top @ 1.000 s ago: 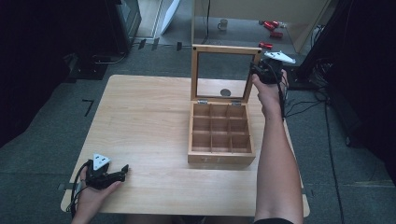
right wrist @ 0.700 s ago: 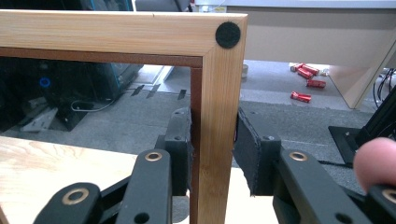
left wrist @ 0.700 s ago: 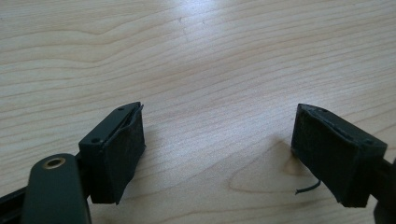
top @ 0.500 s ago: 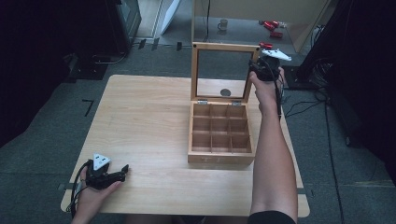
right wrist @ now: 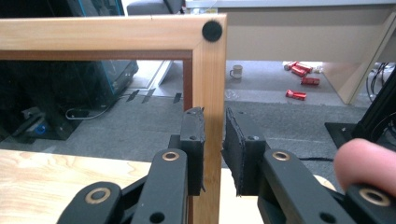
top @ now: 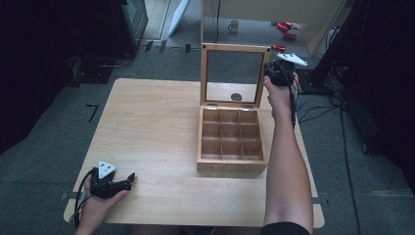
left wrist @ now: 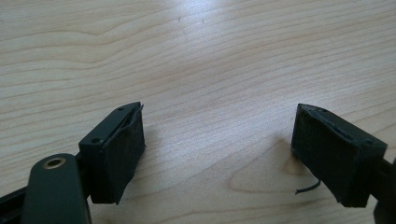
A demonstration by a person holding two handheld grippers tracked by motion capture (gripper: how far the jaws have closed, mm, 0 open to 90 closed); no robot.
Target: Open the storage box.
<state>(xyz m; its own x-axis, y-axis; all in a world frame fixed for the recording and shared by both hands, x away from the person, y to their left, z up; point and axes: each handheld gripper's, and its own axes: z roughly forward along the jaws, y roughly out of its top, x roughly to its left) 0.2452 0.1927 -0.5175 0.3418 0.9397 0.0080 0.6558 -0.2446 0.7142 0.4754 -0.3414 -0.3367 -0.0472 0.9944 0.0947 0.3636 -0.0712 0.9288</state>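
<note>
A wooden box (top: 232,141) sits on the right half of the table (top: 147,127), its lid (top: 235,73) standing upright from the hinges on the box's far edge. The lid is a wooden frame around a clear pane, with a small black bumper (right wrist: 212,31) at its top corner. Inside, the box is split by thin wooden walls into a three-by-three grid of compartments.

The right gripper (top: 280,73) is at the right side rail of the lid, above and behind the box's far right corner. Its jaws have just been closing, and in the right gripper view the right gripper (right wrist: 214,140) has the rail of the lid (right wrist: 209,93) between its two pads: the left pad lies flat against the wood and the right pad meets the rail's other face, so the jaws are clamped on the frame. A fingertip (right wrist: 366,161) of the hand holding it shows at the right edge of that view.

The left gripper (top: 115,185) rests on the table well to the left of the box, near the table's front left corner, held in the person's left hand (top: 98,205). In the left gripper view, the left gripper (left wrist: 217,149) has its jaws spread wide, with only bare wood grain between them.

Behind the box, on the floor beyond the table, a mug (right wrist: 236,71) stands near some red tools (right wrist: 299,81).
</note>
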